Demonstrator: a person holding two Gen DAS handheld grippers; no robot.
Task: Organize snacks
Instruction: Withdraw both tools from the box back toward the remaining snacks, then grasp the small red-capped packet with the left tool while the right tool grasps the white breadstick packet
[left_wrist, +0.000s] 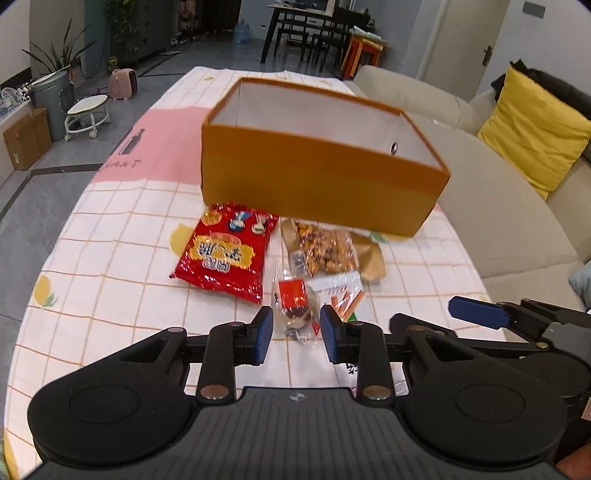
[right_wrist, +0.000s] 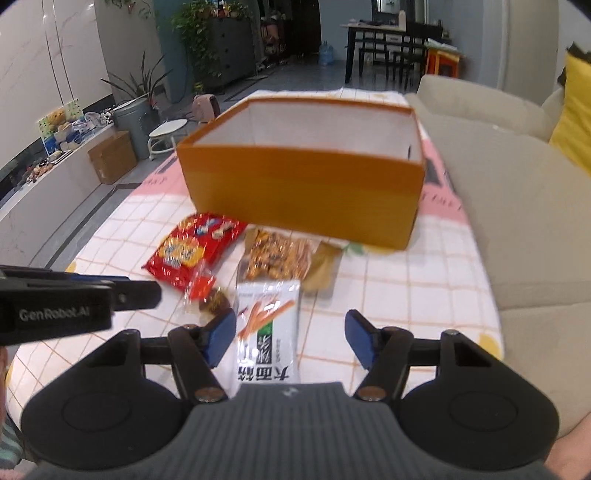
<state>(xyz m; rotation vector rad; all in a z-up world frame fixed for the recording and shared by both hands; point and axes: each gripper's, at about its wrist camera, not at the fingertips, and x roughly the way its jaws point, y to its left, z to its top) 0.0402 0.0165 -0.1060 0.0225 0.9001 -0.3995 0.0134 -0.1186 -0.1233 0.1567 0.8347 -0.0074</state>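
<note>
On the tabletop (left_wrist: 110, 221), 4 snack packs lie in a loose cluster in front of an orange box (left_wrist: 314, 184), all of them outside it. Leftmost is the red bag (left_wrist: 225, 254), its long axis running away from the cameras toward the box wall. Next comes the small clear pack (left_wrist: 293, 306) with a red label, which lies directly ahead of the left claw (left_wrist: 295, 332); that claw is partly spread, its 2 blue pads flanking the near end of the pack without visibly pressing it, and nothing is pinched. Behind it, just in front of the box, lies the clear bag of brown nuggets (left_wrist: 325, 251). To the right lies the white stick-snack packet (right_wrist: 267, 332), its long axis pointing from the right claw (right_wrist: 290, 343) toward the box; the packet sits between the pads but nearer the left 1, and the right claw is widely spread and empty. Judged from this layout, each claw is nearest to its own target: the left to the clear pack, the right to the white packet. The coming move likely calls for each claw to settle over its pack before closing. The orange box stands open-topped; the white interior that shows is bare, though the floor behind the near wall is hidden.
</note>
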